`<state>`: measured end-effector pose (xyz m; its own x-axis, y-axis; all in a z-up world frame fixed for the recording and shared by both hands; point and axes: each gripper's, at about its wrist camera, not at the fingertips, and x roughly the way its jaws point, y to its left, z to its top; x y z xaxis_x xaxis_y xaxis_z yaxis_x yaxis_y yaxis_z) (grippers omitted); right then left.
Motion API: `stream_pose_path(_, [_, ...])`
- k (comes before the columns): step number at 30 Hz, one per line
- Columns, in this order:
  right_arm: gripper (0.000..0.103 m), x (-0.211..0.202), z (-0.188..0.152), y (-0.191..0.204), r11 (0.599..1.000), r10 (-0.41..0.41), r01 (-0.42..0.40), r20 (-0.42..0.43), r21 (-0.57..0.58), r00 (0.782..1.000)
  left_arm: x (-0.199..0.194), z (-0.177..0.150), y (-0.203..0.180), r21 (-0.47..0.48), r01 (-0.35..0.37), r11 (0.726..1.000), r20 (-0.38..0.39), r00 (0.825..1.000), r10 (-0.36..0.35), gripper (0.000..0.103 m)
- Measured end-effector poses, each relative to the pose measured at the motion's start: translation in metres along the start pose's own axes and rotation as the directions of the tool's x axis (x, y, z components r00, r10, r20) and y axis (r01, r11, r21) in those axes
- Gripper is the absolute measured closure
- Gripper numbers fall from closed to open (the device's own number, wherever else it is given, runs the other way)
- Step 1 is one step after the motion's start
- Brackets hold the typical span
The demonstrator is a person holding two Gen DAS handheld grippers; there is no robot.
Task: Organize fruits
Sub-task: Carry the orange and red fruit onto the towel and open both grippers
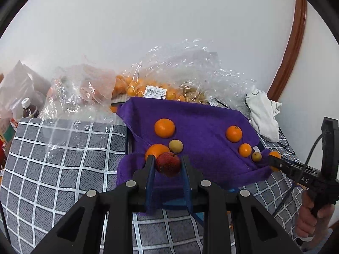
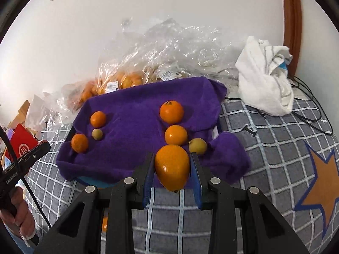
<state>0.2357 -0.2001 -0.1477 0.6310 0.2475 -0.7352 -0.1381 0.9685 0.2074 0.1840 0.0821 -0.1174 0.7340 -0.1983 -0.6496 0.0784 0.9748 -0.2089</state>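
Surface: checked grey cloth (image 1: 63, 158), purple towel (image 1: 201, 114) as landmark.
Left gripper (image 1: 167, 163): clamps red apple (image 1: 168, 164) at towel's near edge.
Right gripper (image 2: 171, 165): clamps large orange (image 2: 172, 167) over towel's near edge.
Risk: round, glossy fruit may slip, roll off towel.
Look: oranges bright, apple dark red.

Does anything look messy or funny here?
Yes. The purple towel is rumpled, with its near right corner bunched up. Crinkled plastic bags are heaped behind it, and a white cloth lies crumpled nearby. The fruit itself looks fine.
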Motion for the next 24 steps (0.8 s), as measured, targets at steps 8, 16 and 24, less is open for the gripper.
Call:
stream_pose_path(8, [0.071,0.029,0.003,0.007,0.999,-0.03,0.029,-0.032,-0.034,0.999,0.021,-0.006,0.004,0.003,0.029,1.0,-0.019,0.999,-0.029,0.08])
stream_pose_path(16, [0.071,0.044,0.001,0.01,0.998,-0.036,0.033,-0.057,-0.053,0.998,0.027,-0.006,0.011,-0.019,0.059,0.998,-0.021,0.998,-0.059,0.08])
stream_pose_path(24, [0.071,0.056,0.0,0.015,0.995,-0.055,0.048,-0.074,-0.085,0.996,0.032,-0.01,0.015,-0.021,0.068,0.997,-0.026,0.997,-0.069,0.08])
